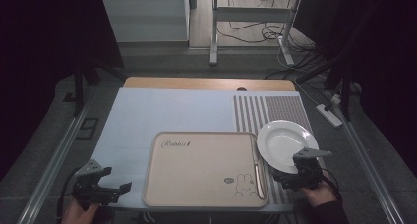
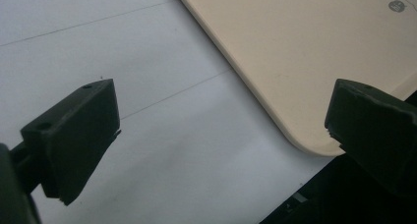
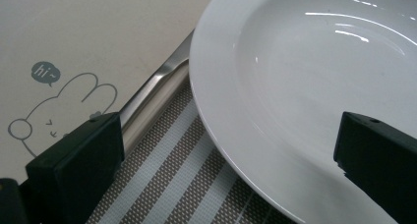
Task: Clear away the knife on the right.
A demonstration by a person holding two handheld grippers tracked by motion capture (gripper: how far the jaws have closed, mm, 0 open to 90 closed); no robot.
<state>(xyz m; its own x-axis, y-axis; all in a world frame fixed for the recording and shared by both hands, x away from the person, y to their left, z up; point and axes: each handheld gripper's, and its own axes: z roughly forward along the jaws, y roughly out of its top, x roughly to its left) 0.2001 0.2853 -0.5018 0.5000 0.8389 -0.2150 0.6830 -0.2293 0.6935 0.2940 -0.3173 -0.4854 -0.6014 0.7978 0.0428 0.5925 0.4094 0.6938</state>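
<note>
A round white ceramic plate [image 1: 282, 144] lies on the striped grey-and-white placemat [image 1: 268, 111] toward the right edge of the worktop [image 1: 206, 83], its left rim just beside or slightly over the right edge of the beige rectangular tray [image 1: 204, 167] with the rabbit drawing. From above I cannot tell whether the plate rim touches the tray; the right gripper view shows the rim above the tray's shiny metal handle bar [image 3: 155, 89], though any contact there is hidden.

The right gripper [image 1: 306, 160] sits at the plate's near rim, jaws spread wide, one over the placemat by the handle bar and the other over the plate's inner slope. It grips nothing, and whether a jaw rests on the plate is hard to make out. The person's hand behind it is partly cut off by the bottom of the high view.

The left gripper [image 1: 120, 188] is near the front left corner of the worktop, over the pale blue sheet [image 1: 162, 111], just off the tray's near left corner. Its jaws are released and wide apart, with nothing between them. The rabbit print [image 3: 59, 106] is partly cut off by a jaw in the right gripper view.
</note>
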